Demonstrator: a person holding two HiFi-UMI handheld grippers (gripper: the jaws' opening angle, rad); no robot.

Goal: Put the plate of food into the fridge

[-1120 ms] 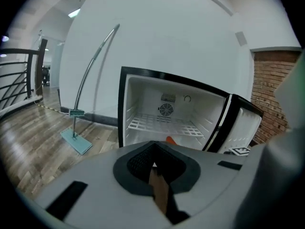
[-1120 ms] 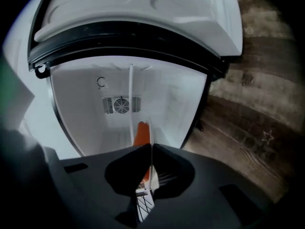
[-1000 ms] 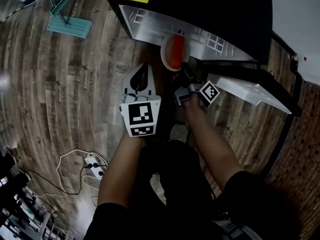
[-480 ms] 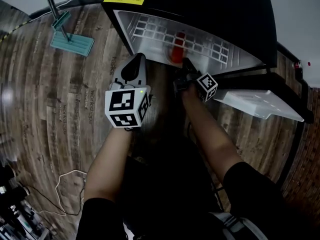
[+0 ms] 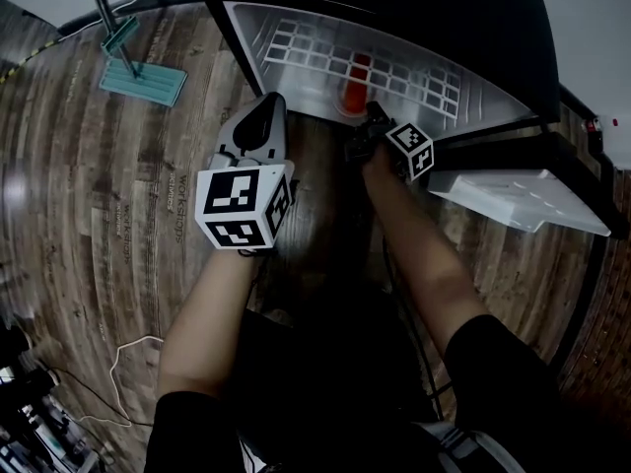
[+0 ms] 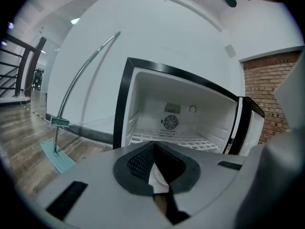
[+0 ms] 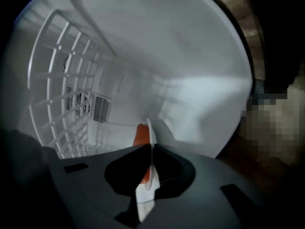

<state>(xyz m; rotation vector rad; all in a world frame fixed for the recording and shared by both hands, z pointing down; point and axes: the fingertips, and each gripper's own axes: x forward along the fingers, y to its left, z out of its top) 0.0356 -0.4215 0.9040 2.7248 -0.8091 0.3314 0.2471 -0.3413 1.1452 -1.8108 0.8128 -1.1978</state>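
**A:** What have the right gripper's [image 7: 151,148] pads got?
**B:** They're almost together, pinched on the rim of the white plate [image 7: 150,128]. The plate shows edge-on between them, with the orange food [image 7: 140,134] on the side to the left in that gripper's view.
**A:** And where is the plate?
**B:** Inside the open fridge [image 5: 414,13], over the white wire shelf [image 7: 55,85]. I can't tell whether it touches the shelf. A vent [image 7: 100,109] sits in the back wall beyond it.
**A:** The left gripper [image 6: 153,146]?
**B:** Its jaw tips are closed together with nothing gripped. It hangs outside the fridge, just in front of the opening and to the left of the right gripper.
**A:** And around them?
**B:** The door [image 5: 518,200] stands swung open on the right, and a teal mop [image 5: 141,79] lies on the wooden floor [image 5: 89,225] to the fridge's left
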